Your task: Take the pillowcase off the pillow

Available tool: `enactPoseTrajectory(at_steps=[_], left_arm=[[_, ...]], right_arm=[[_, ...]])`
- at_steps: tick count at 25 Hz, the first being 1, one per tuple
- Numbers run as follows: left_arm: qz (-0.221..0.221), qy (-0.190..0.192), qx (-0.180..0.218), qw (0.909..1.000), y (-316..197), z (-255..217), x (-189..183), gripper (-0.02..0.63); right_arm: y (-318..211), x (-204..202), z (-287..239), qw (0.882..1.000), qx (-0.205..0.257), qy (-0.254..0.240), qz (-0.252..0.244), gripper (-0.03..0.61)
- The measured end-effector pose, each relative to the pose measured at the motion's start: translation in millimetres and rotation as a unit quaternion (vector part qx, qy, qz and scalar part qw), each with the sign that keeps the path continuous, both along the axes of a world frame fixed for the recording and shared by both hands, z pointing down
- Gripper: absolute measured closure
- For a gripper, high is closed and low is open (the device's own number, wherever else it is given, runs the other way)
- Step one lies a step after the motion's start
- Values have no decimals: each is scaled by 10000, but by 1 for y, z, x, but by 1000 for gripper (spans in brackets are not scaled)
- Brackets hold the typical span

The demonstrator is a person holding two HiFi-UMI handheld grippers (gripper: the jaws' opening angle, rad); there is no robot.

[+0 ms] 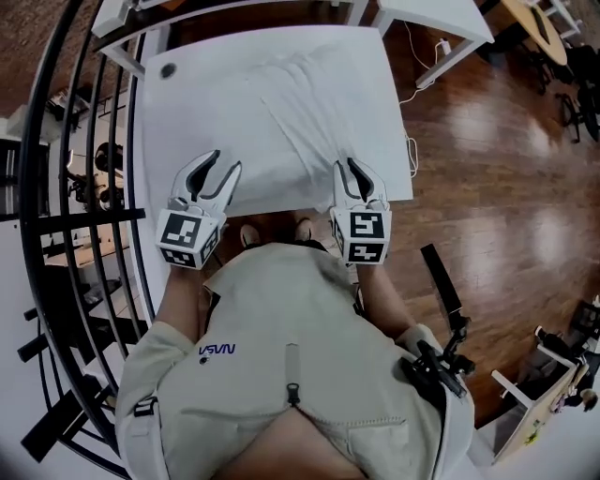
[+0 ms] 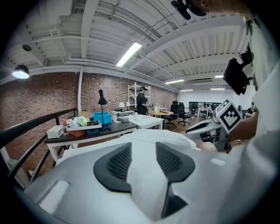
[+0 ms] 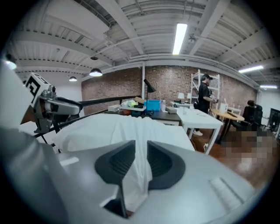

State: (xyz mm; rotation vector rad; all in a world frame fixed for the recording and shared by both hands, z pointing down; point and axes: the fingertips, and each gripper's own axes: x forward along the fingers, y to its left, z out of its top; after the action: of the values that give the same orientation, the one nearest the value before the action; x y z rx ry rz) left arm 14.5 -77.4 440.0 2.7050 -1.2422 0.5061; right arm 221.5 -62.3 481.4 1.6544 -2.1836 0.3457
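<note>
A white pillow in its white pillowcase (image 1: 300,122) lies on the white table (image 1: 173,122), its near end at the table's front edge. My left gripper (image 1: 214,174) hovers at the pillow's near left corner with its jaws spread apart. In the left gripper view, white cloth (image 2: 142,175) shows in the gap of my left gripper (image 2: 143,146), with the pads standing off it. My right gripper (image 1: 359,178) is at the near right corner. A loose fold of pillowcase (image 3: 131,127) drapes between the jaws of my right gripper (image 3: 141,144), which stand slightly apart.
A black railing (image 1: 84,187) runs along the left. More white tables (image 1: 441,19) stand beyond, and a cable (image 1: 412,155) hangs at the table's right edge over the wooden floor. A dark desk carries a blue box (image 2: 103,118). A person (image 2: 142,100) stands far back.
</note>
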Motion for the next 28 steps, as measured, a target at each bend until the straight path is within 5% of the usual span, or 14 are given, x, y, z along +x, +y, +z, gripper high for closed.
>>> enactPoseTrajectory(at_steps=[13, 18, 22, 26, 28], left_arm=[[-97, -408, 84, 9991, -108, 4, 19, 414], [-32, -562, -221, 9982, -154, 28, 12, 397], [-13, -764, -732, 9944, -181, 60, 23, 310], [77, -876, -1363, 9868, -180, 97, 34, 321], [244, -939, -1487, 9841, -168, 107, 41, 389]], right_arm=[[-42, -6, -26, 9997, 210, -127, 26, 495], [-50, -36, -32, 9999, 133, 31, 9, 494], [-60, -51, -43, 9996, 220, 105, -108, 494], [-75, -60, -58, 9984, 457, 161, -305, 495], [-86, -61, -61, 9977, 502, 189, -423, 495]])
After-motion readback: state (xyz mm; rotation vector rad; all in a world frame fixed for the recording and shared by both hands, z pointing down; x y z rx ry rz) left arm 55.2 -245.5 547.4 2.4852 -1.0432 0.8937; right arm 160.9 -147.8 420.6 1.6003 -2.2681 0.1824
